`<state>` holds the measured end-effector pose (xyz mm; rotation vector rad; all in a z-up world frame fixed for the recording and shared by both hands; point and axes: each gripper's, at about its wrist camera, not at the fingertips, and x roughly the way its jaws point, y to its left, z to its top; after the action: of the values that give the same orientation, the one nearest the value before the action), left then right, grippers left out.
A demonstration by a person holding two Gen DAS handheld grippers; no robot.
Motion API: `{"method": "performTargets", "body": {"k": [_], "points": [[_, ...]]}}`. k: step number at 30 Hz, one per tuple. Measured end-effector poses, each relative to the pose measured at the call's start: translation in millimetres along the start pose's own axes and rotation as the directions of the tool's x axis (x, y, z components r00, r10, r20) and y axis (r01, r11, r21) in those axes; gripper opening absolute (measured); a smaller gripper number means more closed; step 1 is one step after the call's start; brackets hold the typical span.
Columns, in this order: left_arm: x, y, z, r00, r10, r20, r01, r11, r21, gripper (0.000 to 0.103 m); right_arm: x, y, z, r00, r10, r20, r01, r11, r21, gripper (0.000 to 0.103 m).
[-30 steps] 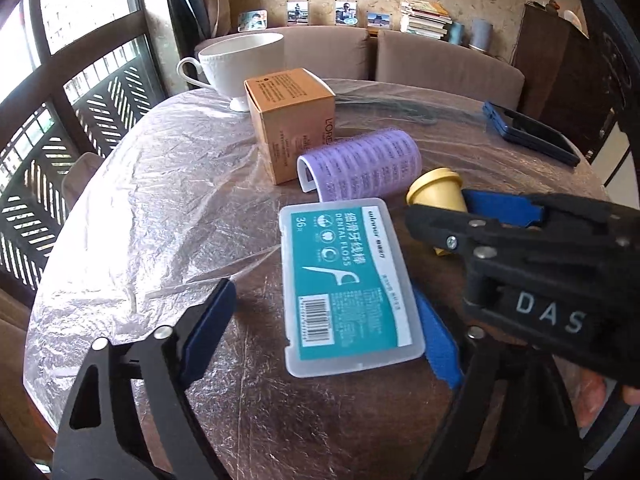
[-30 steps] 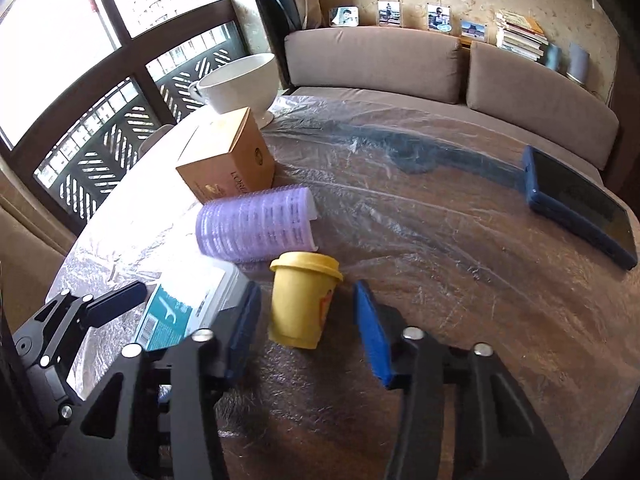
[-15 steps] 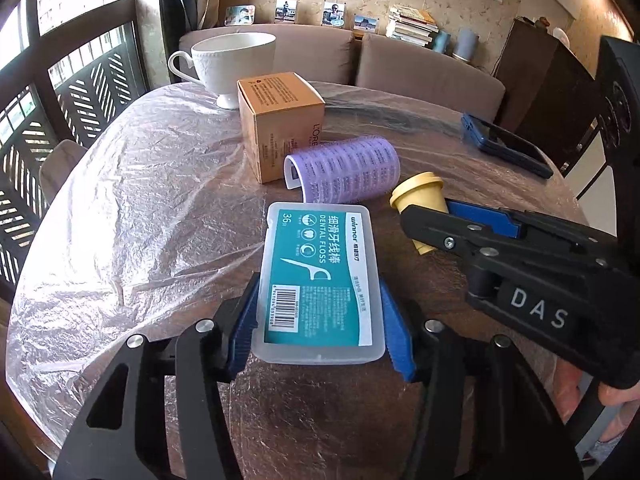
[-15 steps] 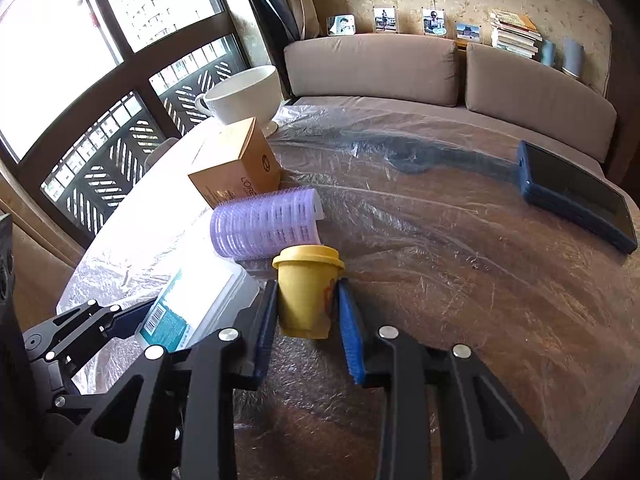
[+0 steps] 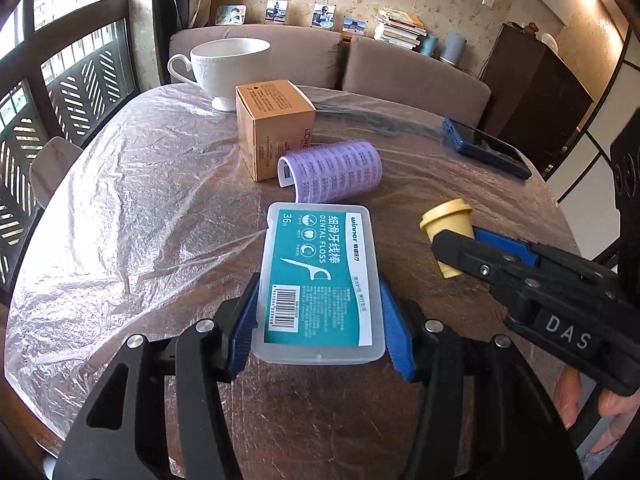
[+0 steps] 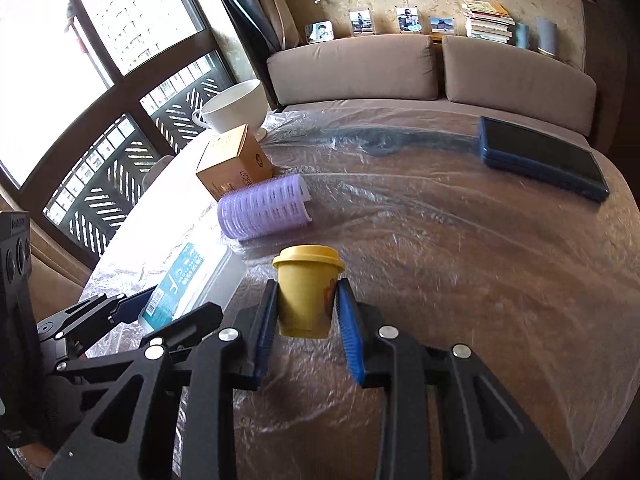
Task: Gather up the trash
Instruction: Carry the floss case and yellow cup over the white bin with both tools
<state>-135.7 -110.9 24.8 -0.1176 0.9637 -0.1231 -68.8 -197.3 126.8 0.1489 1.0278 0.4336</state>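
Dental floss box (image 5: 318,284), a flat translucent plastic case with a teal label, sits clamped between the left hand-held gripper's (image 5: 318,330) blue pads. Right hand-held gripper (image 6: 306,316) squeezes a small yellow lidded tub (image 6: 306,290). Crinkled clear film covers the round surface (image 6: 460,248); a purple ridged hair roller (image 6: 262,210) lies nearby.

Bare table (image 6: 460,280) right of frame centre, open passage, lilac roller (image 6: 264,212), carton (image 6: 232,164) and cup (image 6: 236,106) crowd upper left, blue case (image 6: 540,158) blocks upper right, left edge clear in left view
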Motion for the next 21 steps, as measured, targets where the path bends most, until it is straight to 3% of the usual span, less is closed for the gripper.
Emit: {"method": "performTargets", "body": {"k": [21], "points": [[-39,3,-29,0.997,-0.070,0.016,0.069,0.996,0.048,0.056,-49,13,-54,0.999,-0.041,0.034,0.038,0.996,0.082,0.030]]}}
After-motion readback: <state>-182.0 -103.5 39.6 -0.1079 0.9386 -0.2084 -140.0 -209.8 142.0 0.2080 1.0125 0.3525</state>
